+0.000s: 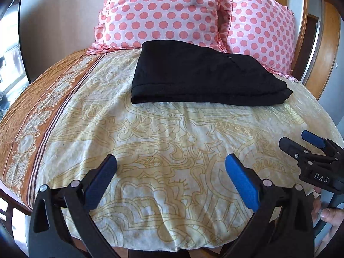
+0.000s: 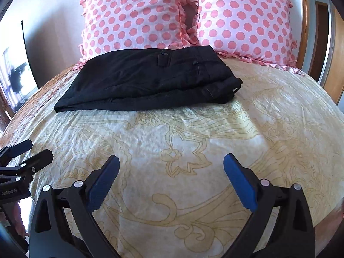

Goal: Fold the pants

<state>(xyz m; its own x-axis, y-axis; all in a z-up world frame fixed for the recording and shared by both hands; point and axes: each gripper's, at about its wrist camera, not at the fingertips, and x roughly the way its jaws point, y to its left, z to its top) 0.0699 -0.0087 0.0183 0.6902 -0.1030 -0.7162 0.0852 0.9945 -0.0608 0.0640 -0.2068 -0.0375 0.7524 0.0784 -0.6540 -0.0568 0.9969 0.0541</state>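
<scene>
From the left wrist camera I see my left gripper (image 1: pixel 171 163) hanging over the near part of the bed, its blue-padded jaws spread wide with nothing between them but the cream bedspread (image 1: pixel 172 129) with its yellow scrollwork. The black pants (image 1: pixel 204 79) lie folded into a compact stack at the far side of the bed, right of centre, their far edge touching the two pink polka-dot pillows (image 1: pixel 161 13) propped against the wall. A brown patterned border (image 1: pixel 43 107) runs down the bedspread's left side. At the near right I can see my right gripper (image 1: pixel 301 140) from the side, well apart from the pants; its fingers look parted, with nothing in them.

From the right wrist camera, the right gripper (image 2: pixel 171 164) has its jaws wide apart too and is empty, above the bedspread (image 2: pixel 193 139). The pants (image 2: pixel 150 79) sit far and left of centre, waistband end to the right, with a button tab and belt loops showing on the top layer, touching the pillows (image 2: pixel 133 15). The left gripper (image 2: pixel 40 150) pokes in at the near left edge, fingers parted, holding nothing. A wooden door frame (image 2: pixel 305 21) stands at the far right.
</scene>
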